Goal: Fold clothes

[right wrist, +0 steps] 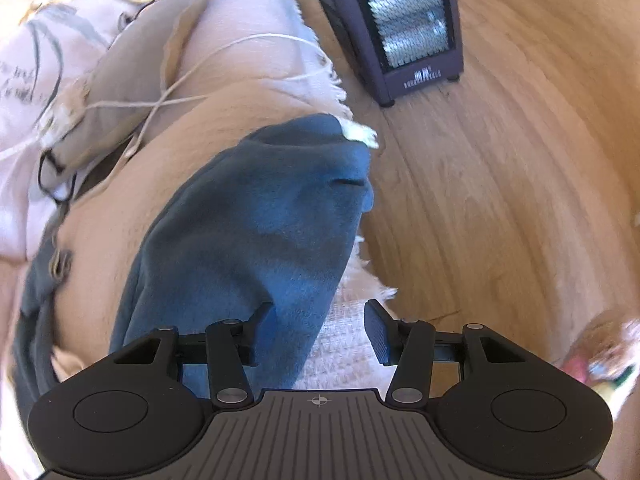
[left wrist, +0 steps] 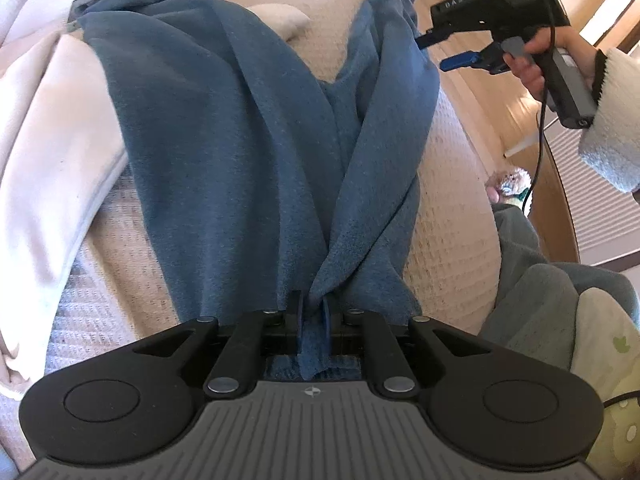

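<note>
Blue fleece garment (left wrist: 248,152) lies lengthwise on the beige-covered bed (left wrist: 444,216), two long panels running away from the near end and splitting apart toward the far end; it looks like trousers, though I cannot confirm that.

Left gripper (left wrist: 312,316): jaws closed on the near edge of the garment, a bunched strip of blue cloth pinched between the pads. It points steeply down at the bed.

Right gripper (right wrist: 318,330): jaws stand apart, nothing pressed between them. In the right wrist view the left finger overlaps the blue cloth while the right finger is over the pale bedcover, so cloth edge sits partly in the gap, ungripped. From the left wrist view the same tool is seen off the far right side of the garment, held in the person's hand (left wrist: 536,60), fluffy sleeve (left wrist: 612,120) at the wrist, tool tilted down toward the cloth.

Step in hand, my judgement: one corner secured, second grasp in approach. Fold not yet begun.

Next move calls for: right jaws lowered onto the garment's edge and closed on the blue cloth alone, not the bedcover beneath. Purple heater (right wrist: 404,24) on the wooden floor stands well apart.
</note>
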The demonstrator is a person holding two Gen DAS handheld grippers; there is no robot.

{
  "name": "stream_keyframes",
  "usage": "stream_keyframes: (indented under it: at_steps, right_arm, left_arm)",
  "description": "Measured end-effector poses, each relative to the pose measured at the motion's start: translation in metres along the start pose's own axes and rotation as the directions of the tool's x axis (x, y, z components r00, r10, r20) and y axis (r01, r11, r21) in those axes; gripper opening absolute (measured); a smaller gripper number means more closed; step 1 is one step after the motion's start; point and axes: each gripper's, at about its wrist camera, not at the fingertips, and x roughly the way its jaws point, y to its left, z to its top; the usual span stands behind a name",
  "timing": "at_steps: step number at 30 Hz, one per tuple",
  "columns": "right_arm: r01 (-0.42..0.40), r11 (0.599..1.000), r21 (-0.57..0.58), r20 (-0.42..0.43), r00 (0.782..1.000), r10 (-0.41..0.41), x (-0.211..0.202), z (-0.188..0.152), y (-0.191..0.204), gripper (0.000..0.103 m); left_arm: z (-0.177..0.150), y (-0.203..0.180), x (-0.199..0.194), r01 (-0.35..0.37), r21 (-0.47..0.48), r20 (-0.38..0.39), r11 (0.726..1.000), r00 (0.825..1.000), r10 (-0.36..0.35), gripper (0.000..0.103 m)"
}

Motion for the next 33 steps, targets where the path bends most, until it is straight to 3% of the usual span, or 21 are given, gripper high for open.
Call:
stream_keyframes:
  at_steps: [1, 3, 6, 9, 12, 19, 24, 27, 31, 33]
  right_arm:
    - [-0.006, 1.000, -0.004, 0.003, 1.000, 0.006, 0.001, -0.001, 0.000, 0.047]
    - [-0.016, 0.998, -0.060, 0.019, 1.000, 0.017, -0.002, -0.003, 0.004, 0.021]
    - [0.051, 0.993, -0.103, 0.017, 0.999, -0.049, -0.006, -0.004, 0.017, 0.002]
    - [0.145, 0.974, -0.176, 0.095, 0.987, -0.130, -0.017, -0.007, 0.035, 0.000]
    - [0.165, 0.961, -0.223, 0.165, 0.978, -0.129, -0.036, -0.007, 0.056, 0.000]
    - [0.093, 0.944, -0.318, 0.285, 0.958, 0.001, -0.090, 0.010, 0.129, 0.000]
    - [0.000, 0.915, -0.402, 0.256, 0.960, 0.113, -0.092, 0.008, 0.194, 0.000]
    - [-0.043, 0.895, -0.443, 0.191, 0.971, 0.142, -0.077, -0.005, 0.214, 0.000]
    - [-0.080, 0.903, -0.423, 0.082, 0.989, 0.126, -0.058, -0.013, 0.198, 0.002]
    - [-0.093, 0.922, -0.376, 0.055, 0.991, 0.122, -0.057, -0.013, 0.174, 0.008]
  left_arm:
    - [0.001, -0.001, 0.002, 0.002, 0.003, -0.003, 1.000, 1.000, -0.002, 0.009]
    - [0.002, -0.002, 0.004, 0.008, 0.010, -0.006, 1.000, 1.000, -0.007, 0.009]
    - [0.004, -0.004, 0.005, 0.008, 0.030, -0.003, 1.000, 1.000, -0.008, 0.009]
    - [0.002, -0.005, -0.001, 0.020, 0.037, 0.018, 0.999, 1.000, -0.021, 0.009]
    - [-0.002, -0.001, -0.008, 0.039, 0.023, 0.042, 0.999, 0.998, -0.040, 0.008]
    - [-0.008, 0.010, -0.025, 0.067, 0.007, 0.093, 0.998, 0.993, -0.068, 0.006]
    - [-0.014, 0.024, -0.032, 0.051, -0.052, 0.133, 0.997, 0.990, -0.044, 0.006]
    - [-0.018, 0.037, -0.034, 0.023, -0.085, 0.126, 0.996, 0.992, -0.012, 0.005]
    - [-0.024, 0.051, -0.028, 0.005, -0.116, 0.102, 0.993, 0.995, 0.007, 0.005]
    - [-0.025, 0.050, -0.028, 0.009, -0.109, 0.105, 0.994, 0.994, 0.003, 0.005]
